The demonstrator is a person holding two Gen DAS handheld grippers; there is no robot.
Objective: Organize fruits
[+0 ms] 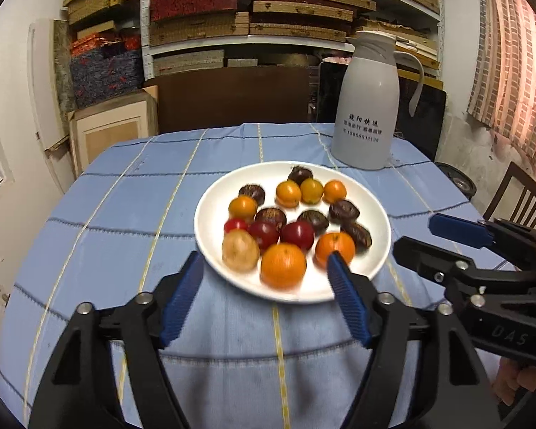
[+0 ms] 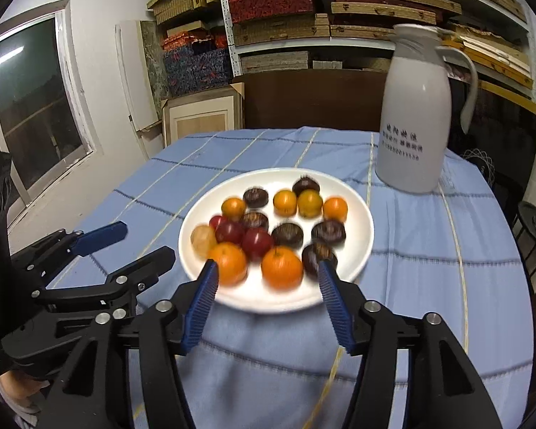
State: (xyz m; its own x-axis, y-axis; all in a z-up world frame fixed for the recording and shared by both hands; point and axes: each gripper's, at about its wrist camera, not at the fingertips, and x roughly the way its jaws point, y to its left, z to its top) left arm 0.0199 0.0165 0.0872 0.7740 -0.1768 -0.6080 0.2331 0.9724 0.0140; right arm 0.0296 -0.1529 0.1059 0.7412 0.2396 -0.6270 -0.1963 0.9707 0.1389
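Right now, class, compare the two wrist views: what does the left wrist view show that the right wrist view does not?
Left wrist view only: a brown wooden chair at the right edge. Right wrist view only: a dark window in the left wall. Both share the white round plate of small mixed fruits, the grey-white thermos jug, the blue checked tablecloth, and open, empty left gripper and right gripper.

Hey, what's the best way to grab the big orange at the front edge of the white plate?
Grip the big round orange across its middle, on its left and right flanks, coming down from the near side of the white plate. That side is free of other fruit, while a pale yellowish fruit and a second orange sit close beside it, so keep the tool fingers narrow.
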